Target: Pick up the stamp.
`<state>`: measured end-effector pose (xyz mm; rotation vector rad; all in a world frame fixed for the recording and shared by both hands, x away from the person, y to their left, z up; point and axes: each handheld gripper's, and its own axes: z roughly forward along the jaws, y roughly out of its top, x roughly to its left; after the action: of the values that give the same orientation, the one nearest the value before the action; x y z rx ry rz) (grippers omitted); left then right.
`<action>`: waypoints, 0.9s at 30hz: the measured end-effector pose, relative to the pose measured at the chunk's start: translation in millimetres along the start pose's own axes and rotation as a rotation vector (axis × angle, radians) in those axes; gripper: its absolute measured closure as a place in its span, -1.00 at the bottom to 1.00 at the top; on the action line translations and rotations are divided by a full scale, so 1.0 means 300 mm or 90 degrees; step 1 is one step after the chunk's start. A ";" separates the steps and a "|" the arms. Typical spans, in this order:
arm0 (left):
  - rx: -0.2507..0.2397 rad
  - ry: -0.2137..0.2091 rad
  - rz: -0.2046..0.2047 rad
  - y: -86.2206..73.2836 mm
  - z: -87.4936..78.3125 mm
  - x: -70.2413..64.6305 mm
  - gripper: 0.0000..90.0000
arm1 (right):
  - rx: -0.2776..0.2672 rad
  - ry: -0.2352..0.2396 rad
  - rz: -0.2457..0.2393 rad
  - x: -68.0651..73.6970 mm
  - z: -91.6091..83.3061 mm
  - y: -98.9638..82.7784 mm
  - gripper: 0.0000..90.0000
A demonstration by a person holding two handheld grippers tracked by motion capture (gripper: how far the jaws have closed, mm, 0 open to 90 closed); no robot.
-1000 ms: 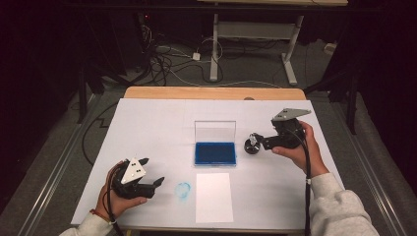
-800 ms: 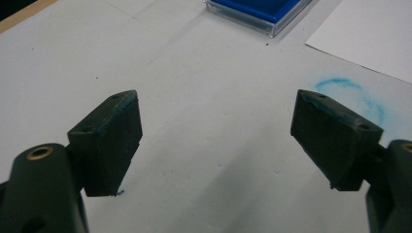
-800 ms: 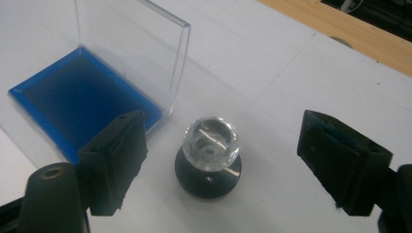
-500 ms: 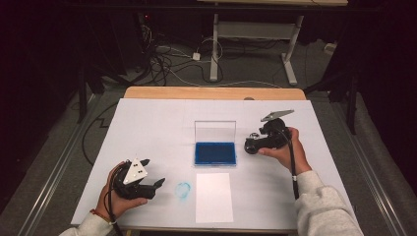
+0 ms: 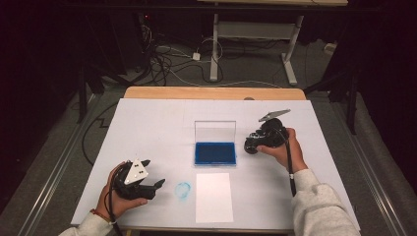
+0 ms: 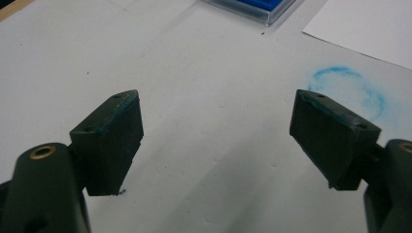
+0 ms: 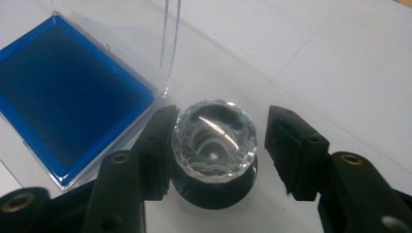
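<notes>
Two grippers work a white-covered worktop [image 5: 147, 128] in a dark room, where cables [image 5: 167, 59] trail over the grey floor at twelve o'clock and the legs of a second table [image 5: 255, 29] stand behind. Largest on the sheet is the open ink pad [image 5: 214, 153], blue bed facing up and its clear lid [image 5: 215, 131] standing upright at the far edge; at six o'clock from it lies a blank white paper [image 5: 214, 196], and at nine o'clock from that paper a faint blue ring [image 5: 183, 190] marks the cover (a print that landed off the paper, by the look of it).

At three o'clock from the pad, the right gripper [image 7: 218, 141] has been closing around a stamp [image 7: 214, 141] with a faceted clear knob and a black base that stands on the worktop just beside the pad's corner. One jaw appears to touch the knob, while a gap shows at the other, so the grip does not look made yet.

At eight o'clock from the pad, the left gripper [image 6: 216, 119] rests low over bare worktop, jaws wide apart and holding nothing, blue smears on its pads.

Judged from this, the task is at an early stage: seizing, inking and pressing the stamp on the paper all seem left.
</notes>
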<state>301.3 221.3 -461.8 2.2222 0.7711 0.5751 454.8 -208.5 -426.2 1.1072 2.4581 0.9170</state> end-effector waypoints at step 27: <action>0.003 -0.003 0.000 -0.001 0.002 -0.003 -0.57 | -0.134 -0.014 -0.060 0.116 -0.159 -0.026 0.28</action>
<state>301.1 220.6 -462.6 2.2273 0.7709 0.5681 404.0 -206.8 -395.5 0.9167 2.3101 1.0977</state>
